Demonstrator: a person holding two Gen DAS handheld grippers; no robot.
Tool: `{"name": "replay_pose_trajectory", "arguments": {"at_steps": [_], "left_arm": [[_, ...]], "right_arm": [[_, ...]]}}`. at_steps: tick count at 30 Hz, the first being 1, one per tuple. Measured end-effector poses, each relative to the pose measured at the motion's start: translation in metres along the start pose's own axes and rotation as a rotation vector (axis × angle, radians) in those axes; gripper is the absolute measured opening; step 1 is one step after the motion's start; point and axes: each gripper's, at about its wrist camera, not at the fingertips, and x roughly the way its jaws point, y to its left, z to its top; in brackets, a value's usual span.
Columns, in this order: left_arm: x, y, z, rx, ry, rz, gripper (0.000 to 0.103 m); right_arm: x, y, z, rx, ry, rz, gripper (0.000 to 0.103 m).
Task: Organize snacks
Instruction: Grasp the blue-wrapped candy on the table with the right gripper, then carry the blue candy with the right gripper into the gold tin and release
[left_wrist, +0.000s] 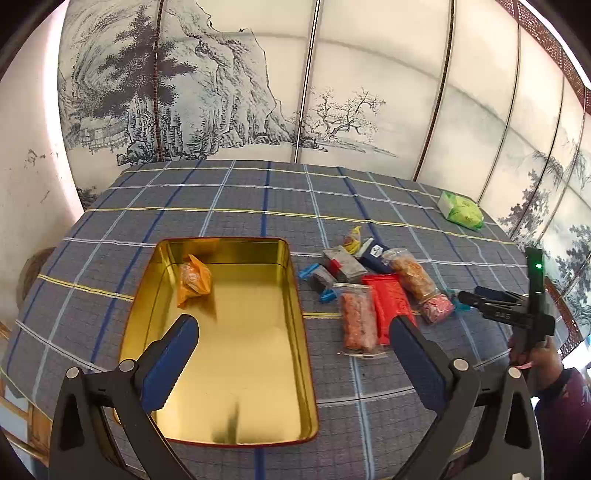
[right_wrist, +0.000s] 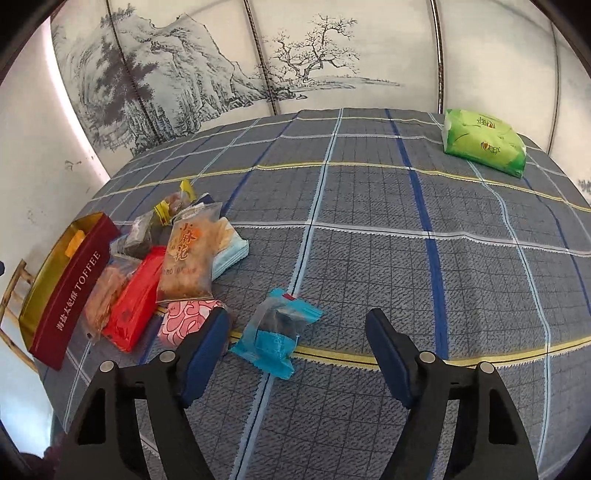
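Note:
An open gold-lined toffee tin (left_wrist: 236, 369) lies on the plaid cloth, holding one orange-wrapped snack (left_wrist: 194, 280) in its far left corner. My left gripper (left_wrist: 291, 354) is open and empty, hovering over the tin's near right side. To the tin's right lies a pile of snacks: a red packet (left_wrist: 388, 301), clear bags of biscuits (left_wrist: 358, 321) and small wrapped pieces. My right gripper (right_wrist: 295, 343) is open and empty, just above a blue-wrapped snack (right_wrist: 275, 338) that lies apart from the pile (right_wrist: 184, 258). The tin's red side (right_wrist: 70, 291) shows at the left of the right wrist view.
A green tissue pack (right_wrist: 484, 142) lies at the table's far right corner, also in the left wrist view (left_wrist: 461, 210). A painted folding screen stands behind the table. A wooden chair (right_wrist: 14, 291) stands by the table's left edge.

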Motion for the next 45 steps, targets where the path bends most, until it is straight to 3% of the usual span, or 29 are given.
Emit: {"name": "replay_pose_trajectory", "arguments": {"at_steps": [1, 3, 5, 7, 10, 13, 15, 18, 23, 28, 33, 39, 45], "left_arm": [[-0.001, -0.001, -0.001, -0.003, 0.001, -0.003, 0.102], [-0.003, -0.006, -0.003, -0.004, 0.004, 0.000, 0.099], [-0.003, -0.010, -0.002, 0.032, 0.024, 0.025, 0.093], [-0.001, -0.012, -0.005, 0.054, 0.052, 0.064, 0.089], [-0.008, -0.006, -0.011, 0.019, 0.019, 0.124, 0.087], [-0.016, 0.009, -0.014, -0.032, -0.004, 0.144, 0.088], [-0.023, 0.020, -0.016, -0.059, -0.031, 0.174, 0.096], [-0.033, 0.031, -0.018, -0.057, -0.069, 0.242, 0.102], [-0.045, 0.047, -0.026, -0.064, -0.095, 0.254, 0.102], [-0.055, 0.052, -0.031, -0.030, -0.133, 0.279, 0.102], [-0.062, 0.058, -0.036, 0.020, -0.171, 0.337, 0.102], [-0.059, 0.074, -0.040, 0.009, -0.126, 0.307, 0.102], [-0.050, 0.086, -0.045, -0.015, -0.079, 0.272, 0.102]], "right_arm": [[0.004, 0.003, 0.001, 0.000, 0.007, 0.000, 0.074], [0.016, 0.007, 0.000, -0.001, 0.042, -0.013, 0.060], [0.014, 0.012, -0.003, -0.032, 0.027, -0.041, 0.037], [0.012, 0.011, -0.004, -0.037, 0.032, -0.044, 0.037], [0.001, 0.004, -0.010, -0.017, 0.017, -0.034, 0.037], [-0.021, 0.005, -0.012, 0.018, -0.026, -0.001, 0.037], [-0.039, 0.017, -0.006, 0.004, -0.061, 0.051, 0.037], [-0.056, 0.058, 0.014, -0.057, -0.093, 0.160, 0.037], [-0.045, 0.153, 0.048, -0.181, -0.070, 0.359, 0.037], [-0.004, 0.233, 0.074, -0.288, -0.008, 0.426, 0.037], [0.047, 0.284, 0.092, -0.335, 0.082, 0.407, 0.037], [0.094, 0.314, 0.102, -0.372, 0.174, 0.337, 0.037], [0.124, 0.326, 0.102, -0.349, 0.205, 0.312, 0.037]]}}
